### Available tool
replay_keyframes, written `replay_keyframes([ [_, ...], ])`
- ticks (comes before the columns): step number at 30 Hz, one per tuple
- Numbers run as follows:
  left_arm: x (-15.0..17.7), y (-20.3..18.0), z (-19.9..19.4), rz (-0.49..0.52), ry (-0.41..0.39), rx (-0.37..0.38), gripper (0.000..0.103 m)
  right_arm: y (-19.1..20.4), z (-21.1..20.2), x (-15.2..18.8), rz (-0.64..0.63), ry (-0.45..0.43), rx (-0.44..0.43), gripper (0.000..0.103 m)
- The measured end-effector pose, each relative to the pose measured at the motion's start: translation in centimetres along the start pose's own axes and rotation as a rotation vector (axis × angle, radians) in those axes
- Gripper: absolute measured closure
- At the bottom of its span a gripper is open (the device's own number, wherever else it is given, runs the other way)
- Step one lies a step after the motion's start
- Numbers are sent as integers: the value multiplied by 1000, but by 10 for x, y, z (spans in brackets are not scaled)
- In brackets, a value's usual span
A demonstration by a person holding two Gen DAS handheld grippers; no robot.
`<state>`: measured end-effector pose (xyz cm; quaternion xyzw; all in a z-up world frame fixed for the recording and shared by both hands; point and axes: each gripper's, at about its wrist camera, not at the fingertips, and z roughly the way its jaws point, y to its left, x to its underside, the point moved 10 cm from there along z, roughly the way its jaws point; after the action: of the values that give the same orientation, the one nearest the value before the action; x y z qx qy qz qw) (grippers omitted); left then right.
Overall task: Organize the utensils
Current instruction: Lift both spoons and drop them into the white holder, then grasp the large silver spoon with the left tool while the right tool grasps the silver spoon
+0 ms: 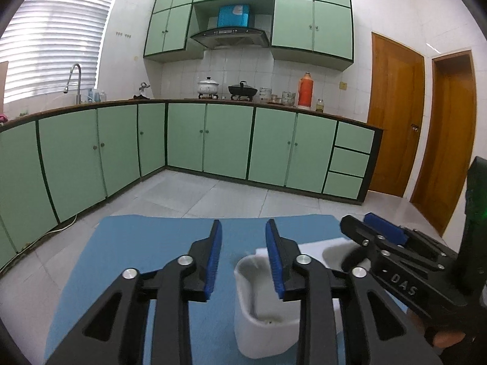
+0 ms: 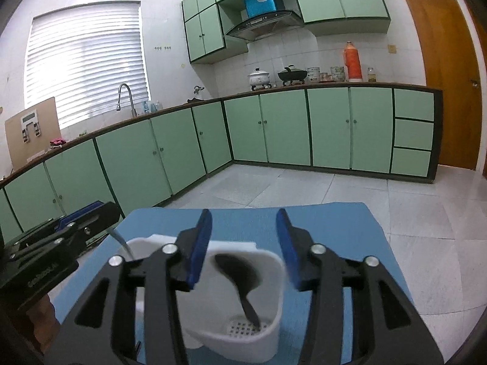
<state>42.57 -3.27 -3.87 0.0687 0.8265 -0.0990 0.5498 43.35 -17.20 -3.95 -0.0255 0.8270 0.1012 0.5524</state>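
Utensils: a black ladle (image 2: 240, 276) and a silver handle (image 2: 123, 245) stand in a white caddy (image 2: 268, 334) on the blue mat (image 2: 350, 231), just ahead of and below both grippers.
Ladle place: in the caddy's right compartment, directly under the right gripper (image 2: 246, 252), bowl up near the rim, shaft slanting down to the perforated floor.
Silver handle place: in the left compartment, leaning toward the left gripper (image 1: 243, 258); blurred, so what utensil it is cannot be told.
Left gripper state: jaws apart, nothing between the blue pads; the caddy's left cup (image 1: 264, 304) sits below its right finger.
Right gripper state: jaws apart, wider than the left's, empty; the ladle lies below the gap, untouched.
Ladle handling: likely light, stiff plastic, matte, not fragile; the broad bowl would slip and tilt in flat pads, so the thin shaft just under the bowl looks like the better hold.
Silver handle handling: probably metal, rigid, smooth and narrow; it could slide or pivot unless pinched squarely across its flat.
Caddy handling: seemingly light plastic, apt to shift or tip on the mat if a utensil drags on the rim.
Right view only: the ladle, the perforated floor, the silver handle.
Left view only: the left cup's interior, and part of a hand (image 1: 444, 339) under the right gripper (image 1: 377, 231).
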Motion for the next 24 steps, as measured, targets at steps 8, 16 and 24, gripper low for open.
replay_keyframes([
  [8, 8, 21, -41, -11, 12, -51, 39, -6, -40, 7, -13, -14, 61, 39],
  [16, 58, 40, -83, 8, 135, -139, 14, -21, -92, 50, -55, 40, 134, 21],
  [24, 135, 47, -93, 3, 326, -231, 12, -37, -116, 111, -18, 154, 170, 18],
])
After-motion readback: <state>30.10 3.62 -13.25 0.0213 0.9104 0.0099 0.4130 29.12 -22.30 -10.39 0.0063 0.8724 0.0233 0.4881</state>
